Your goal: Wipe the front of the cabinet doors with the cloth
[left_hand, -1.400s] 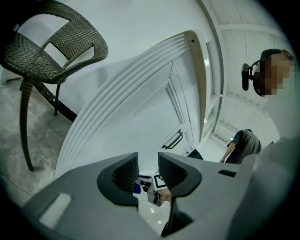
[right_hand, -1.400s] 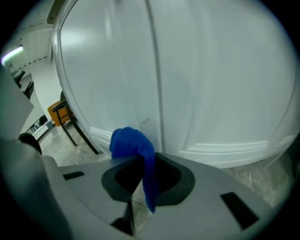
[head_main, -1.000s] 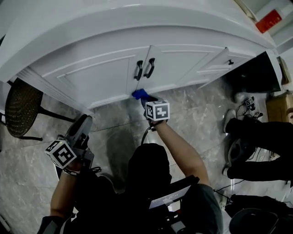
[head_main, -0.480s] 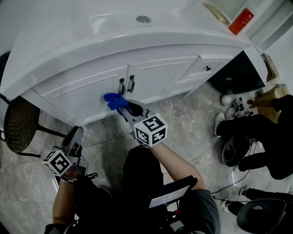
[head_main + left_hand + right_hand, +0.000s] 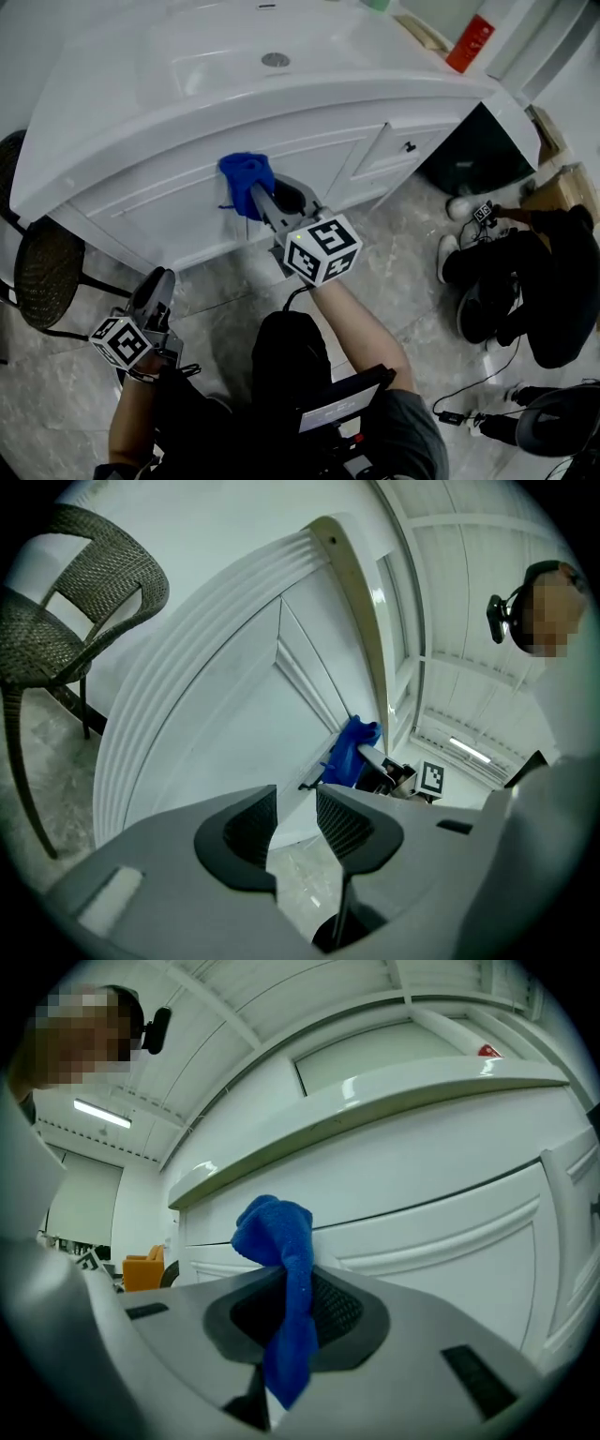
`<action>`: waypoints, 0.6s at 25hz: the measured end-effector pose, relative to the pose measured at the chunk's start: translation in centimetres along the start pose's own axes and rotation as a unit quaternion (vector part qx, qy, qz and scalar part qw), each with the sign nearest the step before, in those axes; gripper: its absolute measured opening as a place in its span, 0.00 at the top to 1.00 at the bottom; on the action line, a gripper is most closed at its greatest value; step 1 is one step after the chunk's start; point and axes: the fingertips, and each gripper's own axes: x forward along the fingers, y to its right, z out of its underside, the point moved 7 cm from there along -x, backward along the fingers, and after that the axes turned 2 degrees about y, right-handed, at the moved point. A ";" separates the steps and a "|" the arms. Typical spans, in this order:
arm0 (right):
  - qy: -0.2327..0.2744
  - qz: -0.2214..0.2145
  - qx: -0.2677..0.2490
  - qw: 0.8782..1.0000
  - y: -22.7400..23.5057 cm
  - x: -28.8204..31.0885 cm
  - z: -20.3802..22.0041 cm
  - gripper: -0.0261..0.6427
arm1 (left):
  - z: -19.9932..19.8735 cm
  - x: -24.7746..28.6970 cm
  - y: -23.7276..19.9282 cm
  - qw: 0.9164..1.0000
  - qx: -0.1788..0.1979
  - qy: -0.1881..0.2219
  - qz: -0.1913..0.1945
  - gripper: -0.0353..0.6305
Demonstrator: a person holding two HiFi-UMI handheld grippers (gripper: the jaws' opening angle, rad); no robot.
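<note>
My right gripper (image 5: 255, 194) is shut on a blue cloth (image 5: 246, 174), whose bunched end presses against the upper part of the white cabinet doors (image 5: 178, 202) just under the countertop. In the right gripper view the cloth (image 5: 281, 1269) hangs between the jaws and its top touches the door front (image 5: 441, 1213). My left gripper (image 5: 157, 286) hangs low at the left, away from the cabinet, jaws slightly apart with nothing between them. From the left gripper view (image 5: 294, 819) the cloth (image 5: 349, 754) shows farther along the doors (image 5: 234, 714).
A wicker chair (image 5: 42, 272) stands left of the cabinet. A drawer with a black knob (image 5: 409, 146) sits right of the doors. A sink basin (image 5: 274, 60) and a red bottle (image 5: 469, 42) are on the countertop. Dark bags and cables (image 5: 506, 281) lie on the tiled floor at right.
My right gripper has carried the cloth upward, from the bottom edge of the doors past the handles to the top of the doors. The left gripper has barely moved.
</note>
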 end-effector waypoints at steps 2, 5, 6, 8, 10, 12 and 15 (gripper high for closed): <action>-0.002 0.008 -0.007 1.000 1.1 -0.1 0.0 0.87 | 0.1 0.1 0.3 1.000 -0.002 -0.003 0.001 0.75; -0.001 0.031 -0.018 0.999 3.5 -0.9 -0.1 0.87 | 0.7 0.1 0.1 1.000 -0.005 -0.009 -0.006 0.75; -0.001 0.041 -0.020 0.999 4.5 -1.3 -0.2 0.87 | 0.9 0.0 0.0 1.000 -0.006 -0.011 -0.010 0.75; 0.000 0.068 -0.026 0.997 6.7 -2.2 -0.5 0.87 | 1.2 -0.1 -0.1 1.000 -0.011 -0.013 -0.016 0.75; -0.001 0.103 -0.033 0.994 9.2 -3.5 -0.9 0.87 | 1.3 -0.2 -0.2 1.000 -0.010 -0.015 -0.018 0.75; -0.002 0.140 -0.036 0.989 11.8 -5.0 -1.3 0.87 | 1.3 0.0 -0.3 1.000 -0.007 -0.017 -0.018 0.75; -0.003 0.198 -0.046 0.979 15.8 -7.5 -2.2 0.87 | 1.4 0.5 0.6 1.000 -0.011 -0.022 -0.016 0.75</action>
